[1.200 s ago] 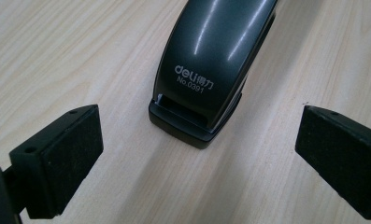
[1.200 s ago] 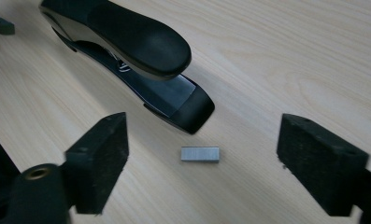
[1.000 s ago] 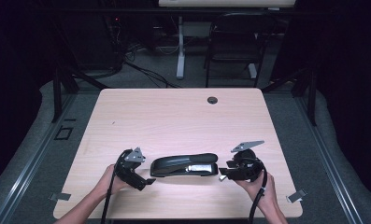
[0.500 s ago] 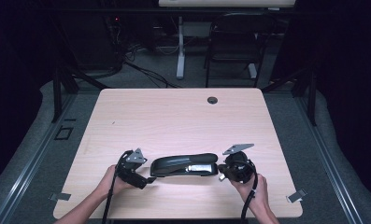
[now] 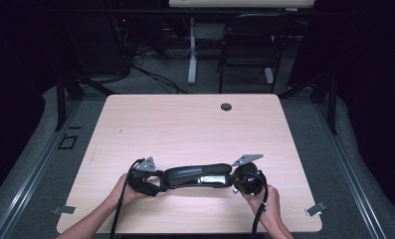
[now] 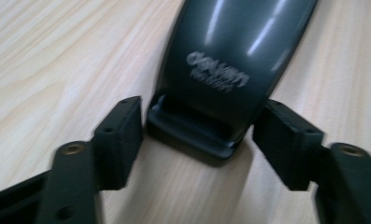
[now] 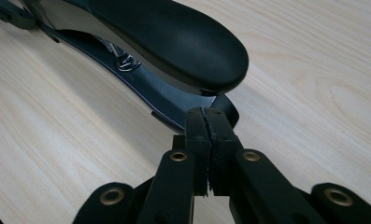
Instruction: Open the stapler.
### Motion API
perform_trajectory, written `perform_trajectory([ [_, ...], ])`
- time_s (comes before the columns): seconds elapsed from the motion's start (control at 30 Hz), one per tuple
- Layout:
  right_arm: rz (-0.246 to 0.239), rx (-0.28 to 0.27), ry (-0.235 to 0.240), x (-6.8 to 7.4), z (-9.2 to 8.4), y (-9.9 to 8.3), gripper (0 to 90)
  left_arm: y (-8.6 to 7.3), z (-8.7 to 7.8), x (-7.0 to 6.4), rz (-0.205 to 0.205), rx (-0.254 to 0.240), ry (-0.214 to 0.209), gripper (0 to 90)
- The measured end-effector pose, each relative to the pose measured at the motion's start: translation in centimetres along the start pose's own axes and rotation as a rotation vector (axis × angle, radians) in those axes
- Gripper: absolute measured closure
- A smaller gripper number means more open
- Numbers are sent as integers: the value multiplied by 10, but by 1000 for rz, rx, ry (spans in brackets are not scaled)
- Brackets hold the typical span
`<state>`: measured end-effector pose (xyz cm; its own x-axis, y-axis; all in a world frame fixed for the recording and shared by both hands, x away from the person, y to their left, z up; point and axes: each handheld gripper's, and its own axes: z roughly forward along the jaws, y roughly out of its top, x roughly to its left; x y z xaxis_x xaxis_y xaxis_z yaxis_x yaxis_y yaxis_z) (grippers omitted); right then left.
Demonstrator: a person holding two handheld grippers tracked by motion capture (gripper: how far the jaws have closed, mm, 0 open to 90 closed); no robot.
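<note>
Stapler (image 5: 197, 176) lies near front edge of surface (image 5: 195, 124). Left gripper (image 6: 197, 135) fingers have been closing around its rear end, not yet pressing. Right gripper (image 7: 205, 122) fingers closed, empty, at its nose. Grasp unfinished, lift left.

We look down on a pale wooden table (image 5: 195, 129). Near its front edge lies a long black stapler (image 5: 197, 176), lengthwise across our view. Our left gripper (image 5: 155, 182) sits at the stapler's left end, its jaws having just been closing on either side of that end. Our right gripper (image 5: 236, 181) sits at the stapler's right end, its tips against it. A hand (image 5: 121, 191) holds the left tool, another hand (image 5: 265, 201) the right. A small dark grommet (image 5: 226, 106) sits far beyond the grippers, near the table's back edge.
</note>
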<state>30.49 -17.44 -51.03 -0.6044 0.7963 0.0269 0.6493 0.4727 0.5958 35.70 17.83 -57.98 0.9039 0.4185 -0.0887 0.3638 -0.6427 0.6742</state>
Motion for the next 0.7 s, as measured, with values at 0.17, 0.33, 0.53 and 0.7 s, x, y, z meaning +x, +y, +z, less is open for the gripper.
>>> perform_trajectory([
  [0.17,-30,-3,-15,5,6,1,893,0,1,0,21,-3,0,345],
  [0.33,-49,13,-24,6,11,2,893,0,0,-1,27,5,6,348],
  [0.53,-54,1,-31,7,11,2,896,2,-2,-5,25,-5,33,364],
  [0.7,-59,-1,-34,6,11,1,897,2,-16,-11,20,-34,75,358],
])
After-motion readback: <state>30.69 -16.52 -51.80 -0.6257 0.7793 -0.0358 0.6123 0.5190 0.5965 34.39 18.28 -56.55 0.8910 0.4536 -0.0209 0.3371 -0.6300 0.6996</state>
